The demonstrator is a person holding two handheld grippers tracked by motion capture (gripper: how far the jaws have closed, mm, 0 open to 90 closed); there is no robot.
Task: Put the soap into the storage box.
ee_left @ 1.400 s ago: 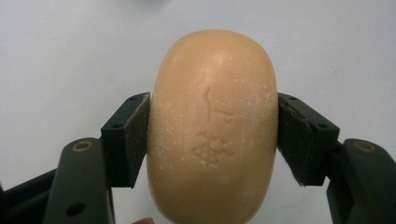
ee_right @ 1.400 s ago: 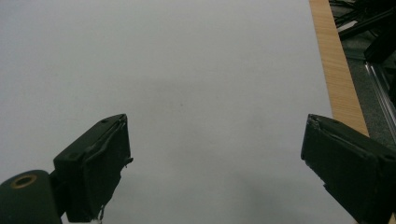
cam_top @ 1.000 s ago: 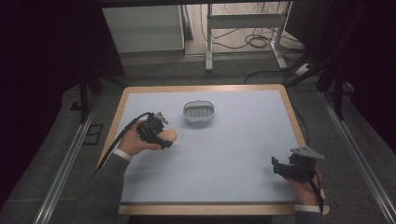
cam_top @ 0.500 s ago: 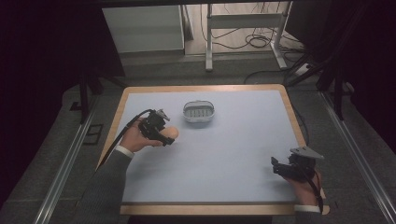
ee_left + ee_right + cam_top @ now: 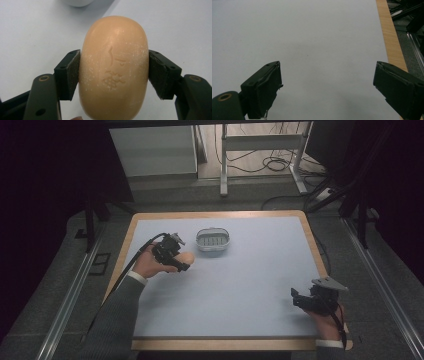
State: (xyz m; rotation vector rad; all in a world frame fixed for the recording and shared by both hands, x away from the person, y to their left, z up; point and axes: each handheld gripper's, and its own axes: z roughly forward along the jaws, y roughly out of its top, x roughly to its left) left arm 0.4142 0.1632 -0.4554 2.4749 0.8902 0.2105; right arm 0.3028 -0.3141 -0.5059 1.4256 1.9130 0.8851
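On the table (image 5: 260,285), left half: left gripper (image 5: 181,264) clamped on the soap bar (image 5: 185,258), pads (image 5: 68,72) pressed to both long sides, embossed face toward the camera. Held near the small basket (image 5: 213,239), just left of it, not touching. Can't tell whether the soap rests on the table or sits above it. Near the front right corner: right gripper (image 5: 295,299) spread wide, nothing between the pads (image 5: 265,91), bare surface underneath, wooden edge (image 5: 390,37) alongside.
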